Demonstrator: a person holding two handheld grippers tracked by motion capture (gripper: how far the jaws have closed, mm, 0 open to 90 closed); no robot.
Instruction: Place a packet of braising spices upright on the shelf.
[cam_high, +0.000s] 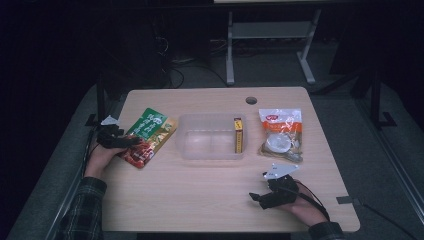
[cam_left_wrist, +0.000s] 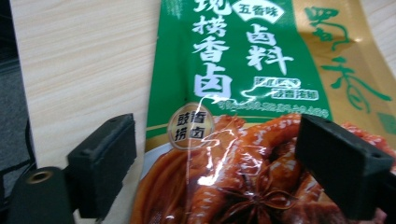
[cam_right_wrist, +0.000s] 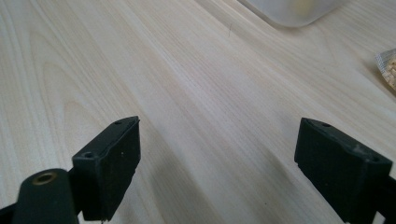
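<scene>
While the left tool (cam_high: 131, 142) rests at the desk's (cam_high: 200, 195) left edge, its jaws stand wide over the green seasoning pouch (cam_high: 149, 136), gripping nothing. Right of that pouch sits a clear tub (cam_high: 212, 137), then a snack bag (cam_high: 281, 135). Nearer, the right tool (cam_high: 256, 198) gapes empty over bare wood.

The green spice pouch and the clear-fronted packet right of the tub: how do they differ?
The green spice pouch is opaque, printed and lies askew left of the tub, under the open left gripper. The clear-fronted packet shows its contents, lies squarer, with no gripper on it. Both lie flat on the table.
</scene>
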